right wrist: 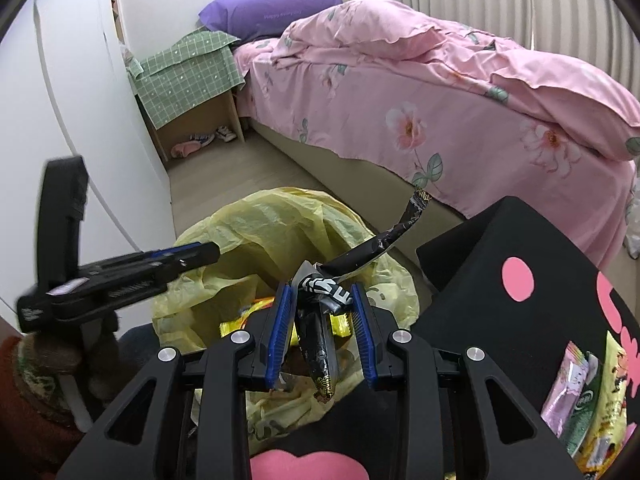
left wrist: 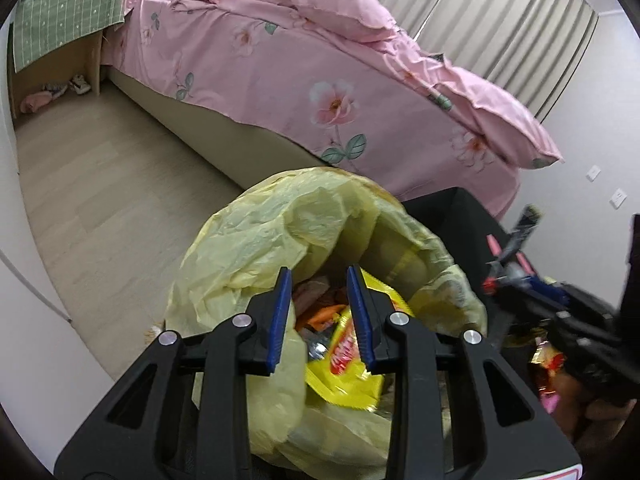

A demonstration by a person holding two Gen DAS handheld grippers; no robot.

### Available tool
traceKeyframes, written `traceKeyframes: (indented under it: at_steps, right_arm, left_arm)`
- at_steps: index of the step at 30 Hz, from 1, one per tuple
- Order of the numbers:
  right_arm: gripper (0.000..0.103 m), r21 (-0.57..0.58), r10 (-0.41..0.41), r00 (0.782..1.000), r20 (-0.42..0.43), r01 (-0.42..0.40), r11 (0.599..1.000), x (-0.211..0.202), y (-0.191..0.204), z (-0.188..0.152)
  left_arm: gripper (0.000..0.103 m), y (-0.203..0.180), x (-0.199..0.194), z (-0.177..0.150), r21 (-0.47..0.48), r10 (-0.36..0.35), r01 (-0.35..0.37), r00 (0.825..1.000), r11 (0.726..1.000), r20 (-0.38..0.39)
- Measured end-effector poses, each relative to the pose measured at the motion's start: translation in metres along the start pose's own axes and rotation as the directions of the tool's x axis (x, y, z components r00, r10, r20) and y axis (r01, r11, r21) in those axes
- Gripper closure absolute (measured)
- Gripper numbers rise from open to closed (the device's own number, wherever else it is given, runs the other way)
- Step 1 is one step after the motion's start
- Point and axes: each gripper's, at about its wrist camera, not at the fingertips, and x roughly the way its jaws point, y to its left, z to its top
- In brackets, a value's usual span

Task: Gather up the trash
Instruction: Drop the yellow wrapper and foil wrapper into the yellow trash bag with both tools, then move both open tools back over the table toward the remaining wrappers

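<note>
The bottom of the yellow bag (left wrist: 280, 232) was hidden from me by my left gripper (left wrist: 320, 284), which hung spread and empty over its mouth. My right gripper (right wrist: 324, 300) pinched a dark wrapper (right wrist: 320, 344) above the bag, just beside the black box (right wrist: 500, 280). The wrapper's far end was blurred. Bare floor (left wrist: 100, 184) lay between bag and bed (left wrist: 300, 80).

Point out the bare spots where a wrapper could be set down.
Bare floor lies between the bed and the white wall, up to the nightstand. Crowded: the bag is full of wrappers, and more packets lie on the black table.
</note>
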Motion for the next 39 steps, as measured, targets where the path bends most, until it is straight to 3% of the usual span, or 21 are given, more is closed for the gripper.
traceKeyframes:
  at_steps: [2,6,10,16,21,23,25,27,28,30,32,35,39]
  right_arm:
    - [0.07,-0.001,0.005,1.0,-0.014,-0.005,1.0,0.003,0.001,0.0]
    - [0.059,0.007,0.011,1.0,-0.03,-0.01,1.0,0.006,0.002,-0.002]
    - [0.057,0.019,-0.003,1.0,0.004,0.003,1.0,-0.009,0.0,-0.003]
    - [0.057,0.046,-0.053,0.997,0.05,0.051,0.998,-0.053,-0.012,-0.011]
    - [0.056,0.075,-0.14,0.986,0.095,0.133,0.988,-0.106,-0.033,-0.035]
    - [0.056,0.084,-0.188,0.976,0.113,0.179,0.98,-0.129,-0.044,-0.048]
    - [0.049,0.089,-0.257,0.958,0.126,0.247,0.965,-0.153,-0.056,-0.066]
    - [0.049,0.104,-0.328,0.936,0.13,0.316,0.943,-0.173,-0.068,-0.082]
    - [0.049,0.116,-0.351,0.928,0.127,0.337,0.934,-0.182,-0.074,-0.091]
    - [0.049,0.151,-0.358,0.927,0.114,0.34,0.928,-0.198,-0.086,-0.111]
    - [0.045,0.184,-0.324,0.94,0.105,0.302,0.935,-0.208,-0.094,-0.13]
    - [0.044,0.222,-0.323,0.943,0.078,0.3,0.928,-0.215,-0.102,-0.16]
    - [0.044,0.27,-0.351,0.936,0.017,0.334,0.903,-0.212,-0.107,-0.197]
  left_arm:
    - [0.074,-0.001,-0.008,0.003,-0.018,-0.02,0.02,1.0,1.0,0.017]
    - [0.06,-0.005,-0.026,0.011,-0.031,-0.025,0.027,0.998,0.999,0.062]
    - [0.058,-0.017,-0.038,0.015,0.004,-0.03,0.029,0.996,1.0,0.086]
    - [0.053,-0.036,-0.05,0.015,0.044,-0.062,0.057,0.993,0.997,0.101]
    - [0.048,-0.069,-0.053,0.004,0.137,-0.122,0.111,0.99,0.984,0.077]
    - [0.048,-0.089,-0.05,-0.004,0.19,-0.173,0.162,0.984,0.968,0.041]
    - [0.048,-0.11,-0.045,-0.012,0.239,-0.23,0.228,0.973,0.944,-0.02]
    - [0.047,-0.133,-0.04,-0.023,0.298,-0.278,0.292,0.956,0.909,-0.09]
    - [0.047,-0.15,-0.037,-0.033,0.341,-0.308,0.339,0.941,0.877,-0.141]
    - [0.047,-0.172,-0.032,-0.045,0.382,-0.34,0.395,0.918,0.835,-0.207]
    - [0.047,-0.197,-0.026,-0.062,0.424,-0.348,0.438,0.896,0.793,-0.274]
    - [0.047,-0.223,-0.018,-0.085,0.495,-0.316,0.436,0.896,0.752,-0.311]
    - [0.047,-0.241,-0.003,-0.107,0.552,-0.239,0.39,0.915,0.737,-0.326]
